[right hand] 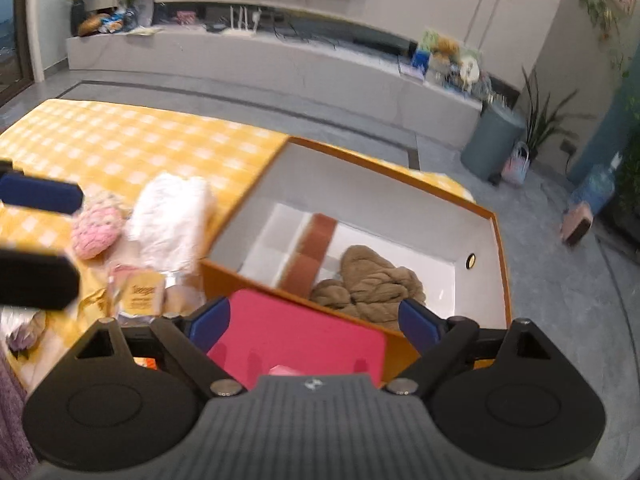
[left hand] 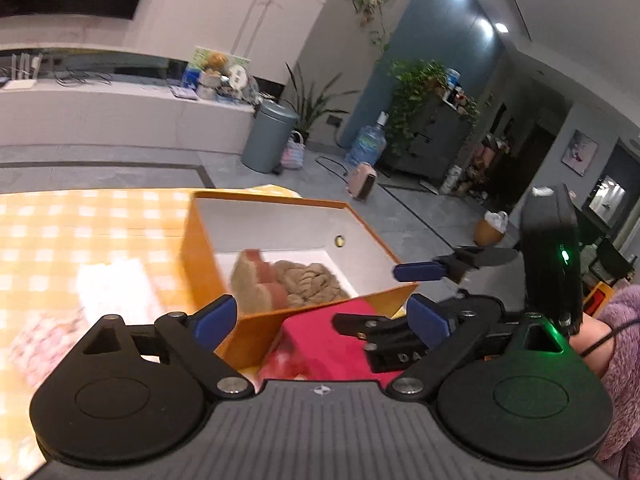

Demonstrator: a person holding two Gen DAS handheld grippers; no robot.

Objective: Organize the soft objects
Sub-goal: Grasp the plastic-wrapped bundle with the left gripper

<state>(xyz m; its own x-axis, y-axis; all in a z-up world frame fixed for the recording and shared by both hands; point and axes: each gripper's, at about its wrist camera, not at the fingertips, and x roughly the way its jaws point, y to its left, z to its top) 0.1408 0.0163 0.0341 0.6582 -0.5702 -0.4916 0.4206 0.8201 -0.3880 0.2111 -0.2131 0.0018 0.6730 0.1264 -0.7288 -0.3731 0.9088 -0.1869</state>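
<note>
The right gripper (right hand: 314,322) stands with its jaws spread wide and nothing between them; it hovers over a flat red cloth (right hand: 296,338) that lies against the near wall of the orange box (right hand: 502,248). The left gripper (left hand: 320,318) is likewise wide open and empty, positioned above the same red cloth (left hand: 320,344) at the near wall of the orange box (left hand: 208,248), with the right gripper (left hand: 424,292) visible just beside it. The red cloth appears thin, light and limp; judged from this, it will sag when lifted by one point, so a pinch at a free edge or corner, gathering a fold between the pads, is advisable. Inside the box, a crumpled tan cloth (right hand: 372,280) occupies the near right corner, and a brown band (right hand: 312,248) crosses the white floor. Both look soft and unbreakable, so firm closing carries little risk. On the table's yellow checked cover (right hand: 120,140), to the left of the box, lie a white fluffy bundle (right hand: 168,220), a pink knitted item (right hand: 96,232) and an orange packet (right hand: 140,294), close together near the near edge. These also look light and compressible; blur prevents finer identification. Beyond the table are a grey tiled floor, a long white bench (right hand: 280,64) along the wall, a grey bin (right hand: 492,140) and potted plants (left hand: 416,88).
</note>
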